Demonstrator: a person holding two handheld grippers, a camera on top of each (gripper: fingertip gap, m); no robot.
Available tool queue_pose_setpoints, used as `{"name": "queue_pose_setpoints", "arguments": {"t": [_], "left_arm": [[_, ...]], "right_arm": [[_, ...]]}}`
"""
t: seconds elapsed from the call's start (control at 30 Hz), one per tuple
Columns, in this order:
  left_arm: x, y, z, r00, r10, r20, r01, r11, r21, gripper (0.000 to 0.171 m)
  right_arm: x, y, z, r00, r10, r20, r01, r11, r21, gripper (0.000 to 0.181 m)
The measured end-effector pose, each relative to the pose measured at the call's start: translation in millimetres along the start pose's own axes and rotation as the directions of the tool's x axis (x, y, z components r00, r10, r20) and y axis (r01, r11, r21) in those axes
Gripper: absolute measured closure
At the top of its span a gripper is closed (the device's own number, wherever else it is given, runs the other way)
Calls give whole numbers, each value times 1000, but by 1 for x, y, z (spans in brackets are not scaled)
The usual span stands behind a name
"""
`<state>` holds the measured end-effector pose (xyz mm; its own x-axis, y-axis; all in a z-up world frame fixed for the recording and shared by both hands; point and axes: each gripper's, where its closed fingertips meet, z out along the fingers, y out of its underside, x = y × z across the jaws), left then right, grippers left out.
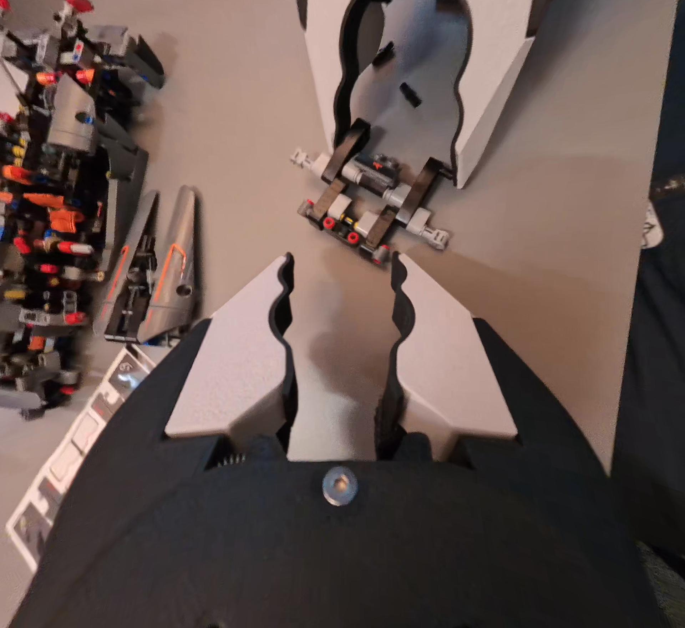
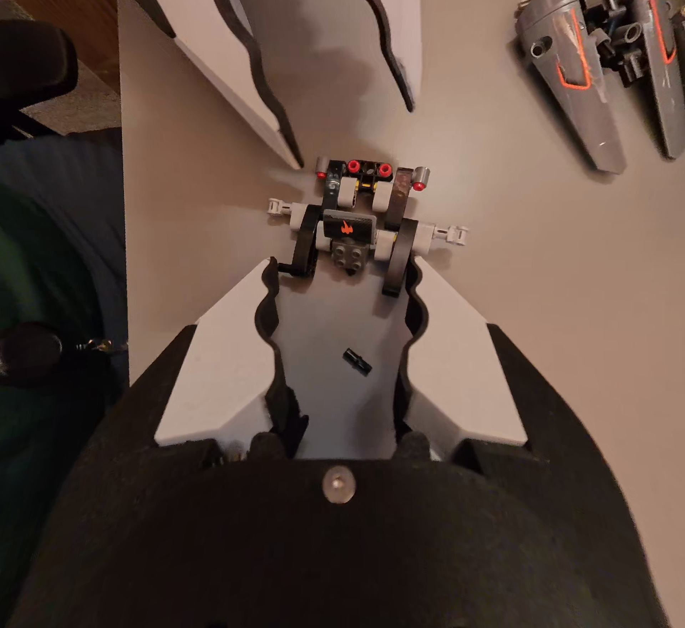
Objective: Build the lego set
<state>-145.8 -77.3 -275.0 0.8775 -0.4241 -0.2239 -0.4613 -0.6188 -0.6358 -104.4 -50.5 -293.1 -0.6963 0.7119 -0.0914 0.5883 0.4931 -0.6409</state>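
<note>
A small black and light grey lego sub-assembly [image 1: 370,202] with red pins and two curved black arms lies on the grey table [image 1: 241,109]. It also shows in the right wrist view [image 2: 361,217]. My left gripper [image 1: 341,261] is open and empty, its tips just short of the red-pin end. My right gripper [image 2: 343,265] is open, and its tips bracket the two black arms at the opposite end. A loose black pin [image 2: 356,361] lies on the table between the right gripper's fingers. The left wrist view shows two such pins [image 1: 409,94].
A large multicoloured lego model [image 1: 55,202] stands at the left. A grey wing section with orange lines [image 1: 159,269] lies beside it, also seen at the upper right of the right wrist view [image 2: 611,53]. An instruction booklet [image 1: 74,443] lies at the lower left. The table edge [image 2: 124,202] is close by. The grippers' ends are close to 6 cm from one another. My right tips are roughly 5 cm from the loose black pin [image 2: 356,361]. Seen from the left wrist view [image 1: 409,97] as well.
</note>
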Motion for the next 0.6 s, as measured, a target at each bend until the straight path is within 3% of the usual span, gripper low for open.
{"name": "queue_pose_setpoints", "arguments": {"t": [0.07, 0.27, 0.6], "left_arm": [[3, -5, 4, 998, 45, -51, -45, 999, 9, 111], [9, -7, 23, 974, 184, -135, -189, 982, -22, 105], [19, -15, 29, 951, 221, -218, -224, 974, 13, 123]], "right_arm": [[1, 0, 0, 1000, -15, 12, 15, 1000, 4, 113], [0, 1, -1, 995, -65, 73, 63, 998, 31, 114], [-1, 3, -3, 982, -136, 131, 130, 990, 58, 114]]}}
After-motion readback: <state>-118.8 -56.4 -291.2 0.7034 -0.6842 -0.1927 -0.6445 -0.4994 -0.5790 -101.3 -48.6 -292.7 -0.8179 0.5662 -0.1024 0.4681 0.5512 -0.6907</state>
